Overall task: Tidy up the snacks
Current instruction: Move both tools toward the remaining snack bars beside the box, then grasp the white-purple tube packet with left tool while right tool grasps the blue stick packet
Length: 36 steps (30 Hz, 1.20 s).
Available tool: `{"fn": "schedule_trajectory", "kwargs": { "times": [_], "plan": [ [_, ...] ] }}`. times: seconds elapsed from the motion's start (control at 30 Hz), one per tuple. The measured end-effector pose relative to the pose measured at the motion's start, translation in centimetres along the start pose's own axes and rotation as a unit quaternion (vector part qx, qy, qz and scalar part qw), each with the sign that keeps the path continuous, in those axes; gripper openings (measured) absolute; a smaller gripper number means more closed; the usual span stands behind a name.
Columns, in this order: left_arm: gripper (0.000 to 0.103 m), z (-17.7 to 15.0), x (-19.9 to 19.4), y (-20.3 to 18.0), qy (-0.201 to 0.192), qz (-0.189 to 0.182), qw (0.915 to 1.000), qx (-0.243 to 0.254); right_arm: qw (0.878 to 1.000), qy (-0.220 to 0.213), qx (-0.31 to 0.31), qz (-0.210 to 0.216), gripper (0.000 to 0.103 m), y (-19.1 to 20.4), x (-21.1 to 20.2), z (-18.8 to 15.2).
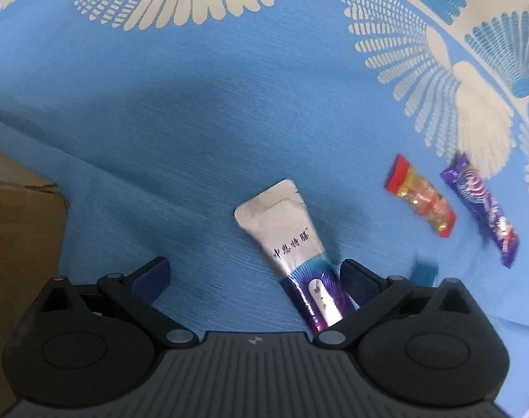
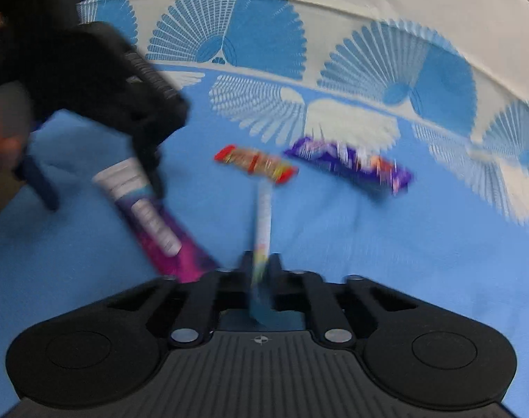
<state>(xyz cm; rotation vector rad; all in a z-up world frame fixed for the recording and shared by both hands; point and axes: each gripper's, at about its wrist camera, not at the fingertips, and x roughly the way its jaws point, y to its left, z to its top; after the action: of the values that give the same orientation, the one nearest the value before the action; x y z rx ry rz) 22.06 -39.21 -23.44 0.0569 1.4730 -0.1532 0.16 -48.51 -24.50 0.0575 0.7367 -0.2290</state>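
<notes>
A silver-and-purple sachet (image 1: 295,261) lies on the blue cloth (image 1: 195,122) between the wide-open jaws of the left gripper (image 1: 254,275), close against the right finger, touched by neither pad. The right gripper (image 2: 261,264) is clamped on a thin stick packet (image 2: 263,223) (blurred). Beyond its tips lie a red-ended candy pack (image 2: 255,164) and a purple bar (image 2: 351,165). Only the left view shows the cardboard box (image 1: 17,244), left of the jaws; its contents are hidden.
</notes>
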Motion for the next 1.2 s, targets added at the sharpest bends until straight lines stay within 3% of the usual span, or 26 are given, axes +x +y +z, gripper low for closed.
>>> {"fn": "schedule_trajectory", "kwargs": {
  "times": [0.07,0.17,0.2,0.3,0.33,0.37,0.57,0.7,1.03,1.2],
  "plan": [
    [0.103,-0.6,0.1,-1.3,-0.011,0.032,0.9994,0.006,1.000,0.000,0.028,-0.008,0.006,0.3,-1.4,-0.9],
    [0.101,-1.9,-0.3,-2.9,-0.036,0.045,0.9977,0.035,0.994,0.012,0.082,-0.074,0.006,-0.4,-2.7,-1.5],
    [0.094,-2.6,-0.6,-3.3,-0.047,0.046,0.9962,0.057,0.991,0.015,0.096,-0.093,0.006,-0.8,-3.0,-1.7],
    [0.045,-4.6,-2.5,-3.9,-0.083,0.032,0.9864,0.138,0.986,0.015,0.133,-0.094,0.006,-2.1,-3.4,-2.2],
    [0.034,-4.8,-2.9,-3.8,-0.080,0.025,0.9856,0.147,0.987,0.014,0.130,-0.094,0.006,-2.1,-3.4,-2.2],
    [0.029,-4.9,-2.9,-3.6,-0.069,0.005,0.9860,0.151,0.988,0.013,0.121,-0.095,0.007,-1.9,-3.2,-2.2],
    [0.026,-6.6,-4.1,-1.1,-0.101,0.017,0.9754,0.196,0.989,0.013,0.117,-0.094,0.006,-1.7,-2.6,-1.8],
    [0.026,-8.5,-6.0,0.7,-0.124,0.000,0.9689,0.214,0.987,0.009,0.134,-0.085,0.005,-1.0,-4.0,-1.4],
    [0.026,-14.2,-16.0,4.9,-0.198,-0.076,0.9419,0.260,0.979,-0.040,0.186,-0.073,0.005,4.1,-15.3,-1.5],
    [0.026,-18.2,-21.4,9.2,-0.218,-0.105,0.9308,0.274,0.982,-0.059,0.175,-0.048,0.005,8.7,-21.7,-0.8]
  ]
}}
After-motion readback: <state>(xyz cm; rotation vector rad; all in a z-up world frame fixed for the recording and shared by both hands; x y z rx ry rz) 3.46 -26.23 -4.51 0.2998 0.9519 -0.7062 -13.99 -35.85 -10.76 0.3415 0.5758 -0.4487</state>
